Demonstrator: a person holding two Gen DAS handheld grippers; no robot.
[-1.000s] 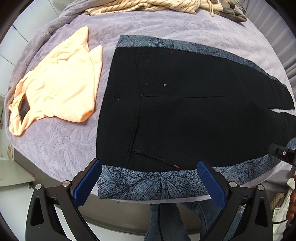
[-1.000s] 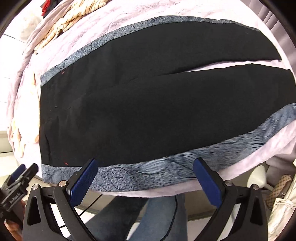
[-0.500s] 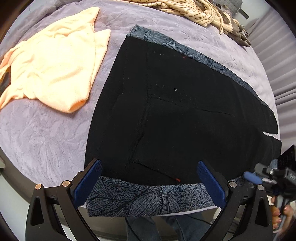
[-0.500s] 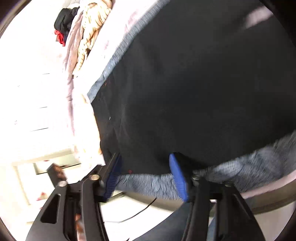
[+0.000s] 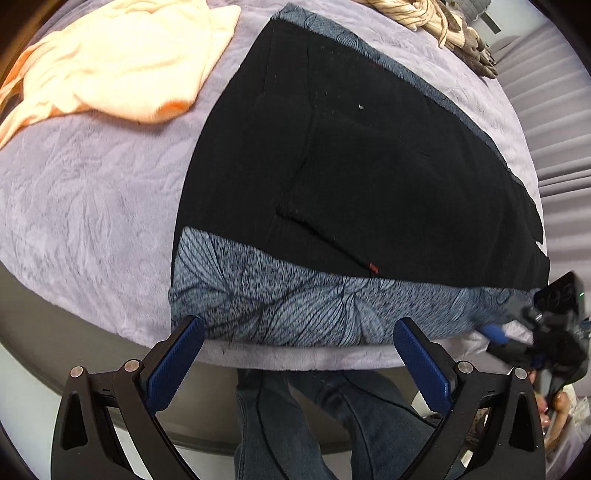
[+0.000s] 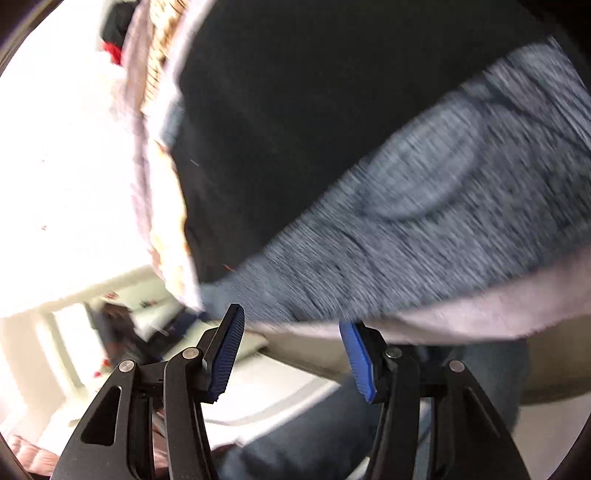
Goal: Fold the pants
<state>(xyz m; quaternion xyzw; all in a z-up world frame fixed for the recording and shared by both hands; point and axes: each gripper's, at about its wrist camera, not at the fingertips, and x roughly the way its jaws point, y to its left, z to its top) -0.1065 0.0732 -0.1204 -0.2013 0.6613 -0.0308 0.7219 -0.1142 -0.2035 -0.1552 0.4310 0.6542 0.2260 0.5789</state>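
Black pants (image 5: 369,166) with a grey-blue leaf-print side band (image 5: 295,299) lie flat on a lilac bedspread (image 5: 92,206). My left gripper (image 5: 295,332) is open and empty at the near edge, its fingers either side of the band near the waist end. My right gripper (image 6: 291,328) is partly open and empty, close to the same printed band (image 6: 424,229) further along the leg. It also shows in the left wrist view (image 5: 532,325) at the right edge. The right wrist view is blurred.
A peach garment (image 5: 122,62) lies at the far left of the bed. A striped cream garment (image 5: 424,14) is heaped at the far edge. The person's jeans (image 5: 314,417) stand against the near edge of the bed.
Both grippers have moved in and down toward the near printed band. The right gripper has narrowed and tilted, with the view now blurred. The pants have not moved.
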